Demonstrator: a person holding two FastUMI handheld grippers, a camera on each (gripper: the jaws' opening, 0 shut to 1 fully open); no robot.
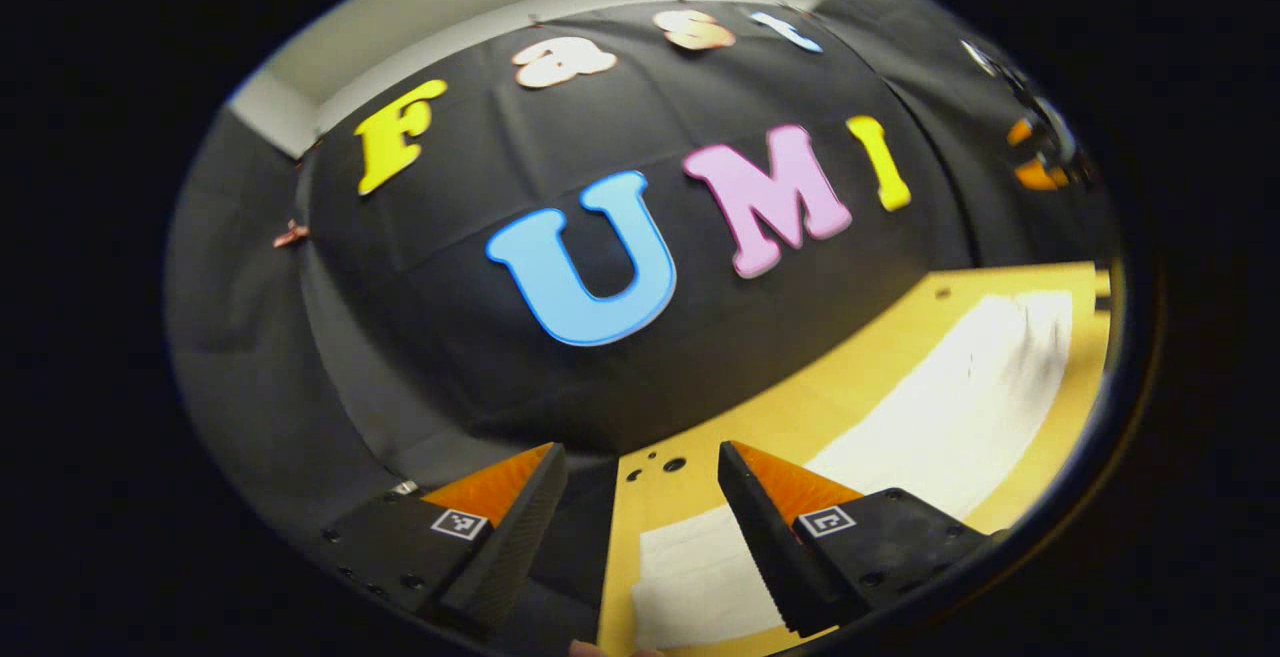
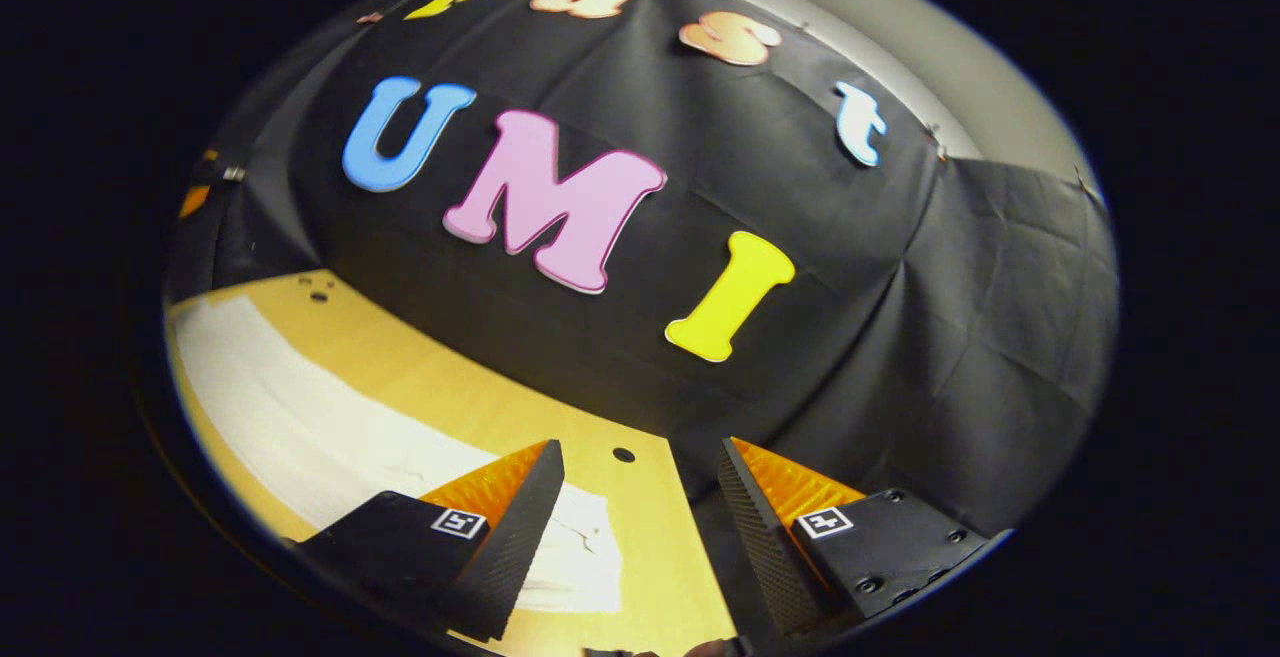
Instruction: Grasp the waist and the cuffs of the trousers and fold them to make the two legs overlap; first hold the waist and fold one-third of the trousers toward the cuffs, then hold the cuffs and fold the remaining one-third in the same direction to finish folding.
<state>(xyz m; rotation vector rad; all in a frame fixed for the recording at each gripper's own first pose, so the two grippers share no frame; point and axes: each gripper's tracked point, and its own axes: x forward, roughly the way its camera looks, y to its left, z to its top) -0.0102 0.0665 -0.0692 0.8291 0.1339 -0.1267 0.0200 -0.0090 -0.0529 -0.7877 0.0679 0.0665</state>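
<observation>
On my left tool's view, the left tool point(image 1: 640, 497) hangs in the air with its two fingers wide apart and nothing between them, aimed toward the booth's black wall point(image 1: 420, 337). Below and to its right lies the wooden surface point(image 1: 850, 377), and on it the trousers point(image 1: 950, 417) spread flat as a long pale strip that runs from beneath the tool out toward the far right; motion blur keeps me from telling the waist from the cuffs. On my right tool's view, the right tool point(image 2: 640, 497) is likewise held above the surface point(image 2: 450, 397) with its fingers spread apart and gripping nothing. There the trousers point(image 2: 300, 417) stretch away to the left, one end lying just under the tool's left finger point(image 2: 510, 537).
</observation>
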